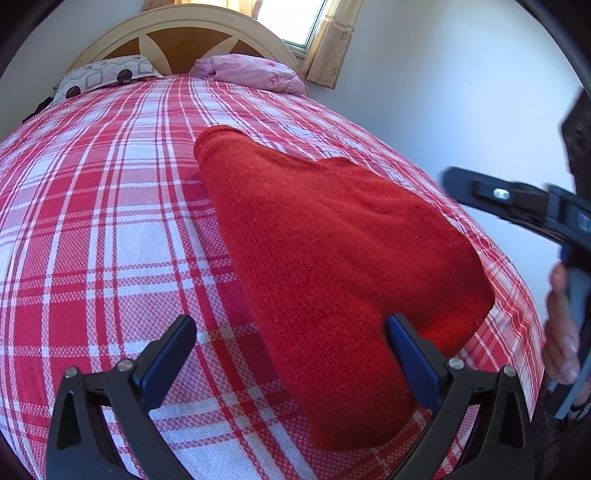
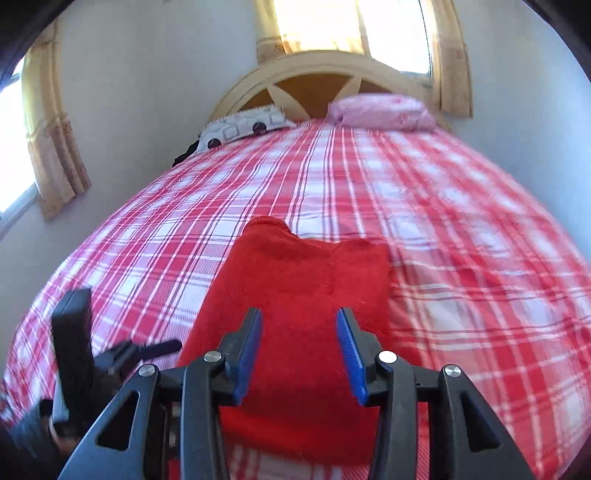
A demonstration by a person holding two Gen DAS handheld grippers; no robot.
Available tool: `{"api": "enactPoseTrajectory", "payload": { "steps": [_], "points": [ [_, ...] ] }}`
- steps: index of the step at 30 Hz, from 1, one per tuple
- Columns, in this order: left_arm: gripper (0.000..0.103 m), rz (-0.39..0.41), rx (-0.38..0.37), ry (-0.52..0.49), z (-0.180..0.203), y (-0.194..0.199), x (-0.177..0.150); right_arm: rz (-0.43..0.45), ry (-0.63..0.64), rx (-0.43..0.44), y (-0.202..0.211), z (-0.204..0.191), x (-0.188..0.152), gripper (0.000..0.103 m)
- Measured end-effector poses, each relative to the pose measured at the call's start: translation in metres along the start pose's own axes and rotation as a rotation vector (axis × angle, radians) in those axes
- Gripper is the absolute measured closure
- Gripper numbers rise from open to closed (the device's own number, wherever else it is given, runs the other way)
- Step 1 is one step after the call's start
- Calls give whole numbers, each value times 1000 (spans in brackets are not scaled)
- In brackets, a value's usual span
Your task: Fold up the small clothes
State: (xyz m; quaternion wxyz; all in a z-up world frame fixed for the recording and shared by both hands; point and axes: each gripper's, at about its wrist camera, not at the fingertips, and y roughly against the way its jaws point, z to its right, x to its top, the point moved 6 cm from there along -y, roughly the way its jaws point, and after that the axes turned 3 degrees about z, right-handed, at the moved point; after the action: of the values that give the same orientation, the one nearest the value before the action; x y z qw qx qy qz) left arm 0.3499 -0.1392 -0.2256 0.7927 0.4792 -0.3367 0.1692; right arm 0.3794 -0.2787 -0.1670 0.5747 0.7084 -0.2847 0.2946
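Garment: red knit piece [image 1: 332,236] folded, centre frame, on plaid bedspread [image 1: 92,206].
Left gripper [image 1: 291,354]: wide, straddling near edge.
Right gripper [image 2: 299,350]: parted, empty, above garment.
Room: bare plaid left.

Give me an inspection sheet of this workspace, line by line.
Surface: bed with red-and-white plaid cover.
Job's things: red knitted garment, lying on the cover, partly folded.
Clutter: patterned pillow and pink pillow at the headboard.
Grippers: left tool open, straddling the garment's near edge; right tool open above the garment.
Cables: nothing seen.
Surroundings: white walls, curtained window.
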Motion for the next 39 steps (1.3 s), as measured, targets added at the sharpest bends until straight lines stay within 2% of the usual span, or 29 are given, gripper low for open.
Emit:
{"api": "enactPoseTrajectory", "payload": {
  "steps": [2,3,4,5,8,10,13,16,17,18,19,21,22,24,27,31,33,36,38,39],
  "points": [
    [0,-3,-6,6,-1,-1,0,-54,-23,-11,-22,8,-4,59],
    [0,-4,-9,9,-1,-1,0,-93,-31,-30,-33,13,-9,59],
    [0,-5,-12,11,-1,-1,0,-168,-52,-46,-47,21,-18,59],
    [0,-9,-18,11,-1,-1,0,-190,-64,-47,-52,24,-22,60],
    [0,9,4,13,-2,5,0,-184,5,-48,-43,12,-11,60],
    [0,41,19,11,-4,16,0,-141,61,-35,-32,-2,3,60],
    [0,93,4,34,-8,28,3,-106,110,41,-27,-31,27,60],
    [0,63,4,59,-12,21,2,-117,169,113,-42,-65,40,61],
    [0,48,-1,65,-13,18,1,-132,188,130,-49,-74,40,68],
    [0,44,-7,70,-14,18,1,-169,213,137,-62,-84,36,73],
    [0,44,-9,70,-14,17,1,-230,241,113,-79,-89,29,74],
    [0,36,-22,72,-14,15,0,-347,277,31,-113,-86,10,84],
    [0,28,-24,76,-15,13,-1,-376,275,11,-125,-81,2,85],
    [0,13,-37,93,-17,11,-2,-356,258,14,-132,-77,1,85],
    [0,10,-52,107,-18,10,-2,-336,223,22,-119,-74,6,84],
    [0,96,-49,96,-17,30,3,-254,163,93,-72,-70,8,84],
    [0,123,-32,104,-22,36,2,-213,185,94,-49,-69,-1,84],
    [0,64,42,117,-30,28,-9,-251,204,90,-41,-65,-26,84],
    [0,21,37,141,-35,22,-15,-295,219,43,-52,-57,-45,84],
    [0,15,35,150,-36,21,-15,-267,205,53,-54,-53,-48,84]
  ]
}}
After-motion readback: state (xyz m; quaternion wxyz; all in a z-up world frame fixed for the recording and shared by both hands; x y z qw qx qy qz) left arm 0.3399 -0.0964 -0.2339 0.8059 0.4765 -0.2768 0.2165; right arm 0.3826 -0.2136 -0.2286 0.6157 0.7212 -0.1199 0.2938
